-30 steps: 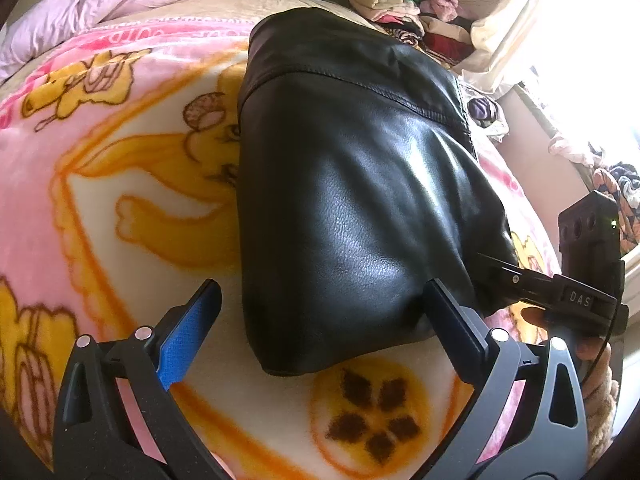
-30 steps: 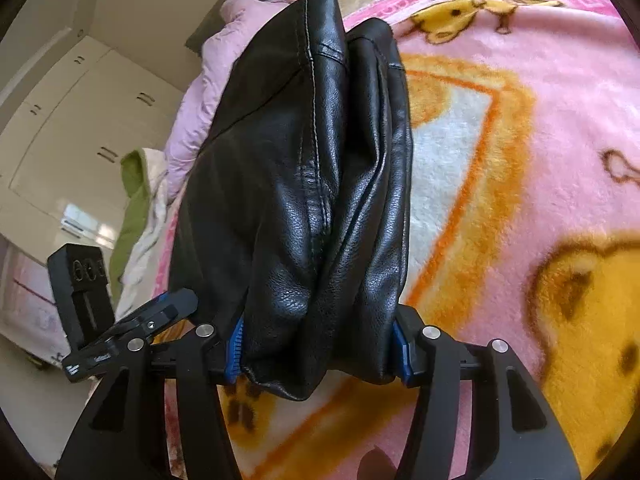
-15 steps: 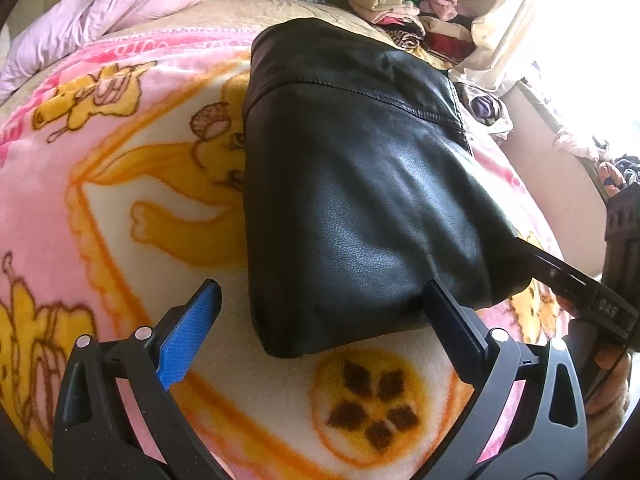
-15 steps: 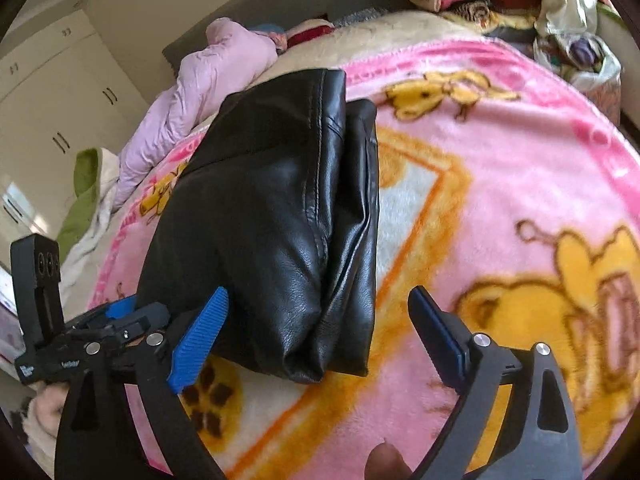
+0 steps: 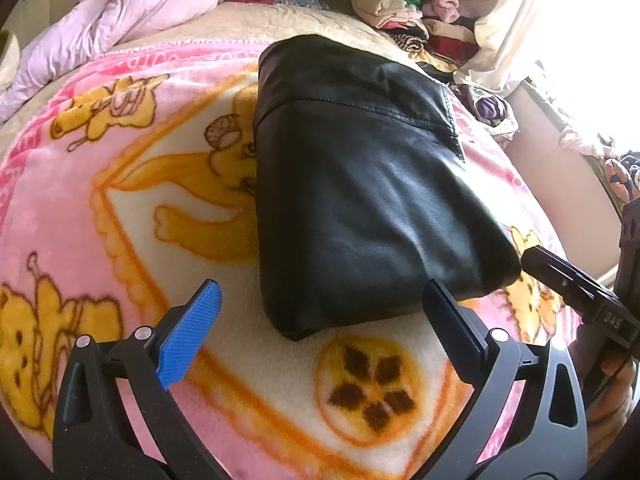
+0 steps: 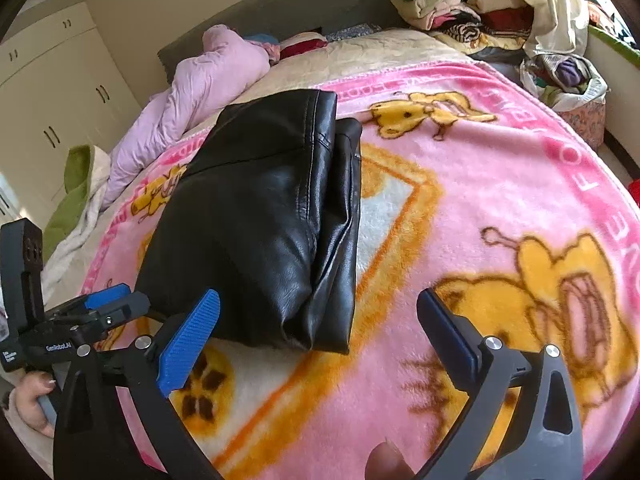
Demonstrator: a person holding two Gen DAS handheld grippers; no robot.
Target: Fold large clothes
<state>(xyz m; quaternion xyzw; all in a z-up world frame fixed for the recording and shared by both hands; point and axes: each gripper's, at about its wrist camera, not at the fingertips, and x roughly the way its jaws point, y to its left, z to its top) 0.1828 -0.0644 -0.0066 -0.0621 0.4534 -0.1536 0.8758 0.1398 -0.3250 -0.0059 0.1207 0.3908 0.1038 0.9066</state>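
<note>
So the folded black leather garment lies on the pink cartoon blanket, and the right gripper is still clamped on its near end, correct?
Not quite. The folded black leather garment lies on the pink cartoon blanket, but the right gripper is opening, nothing between its fingers, as the right wrist view shows.

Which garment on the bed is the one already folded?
The black leather garment, a flat folded bundle on the pink blanket; the pink padded jacket behind lies crumpled.

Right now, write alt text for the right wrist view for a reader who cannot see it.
A folded black leather garment lies on a pink cartoon-print blanket spread over a bed. The right tongs are opening in the foreground, nothing between them, with the left tongs at the garment's lower left corner. Piled clothes sit behind.
</note>
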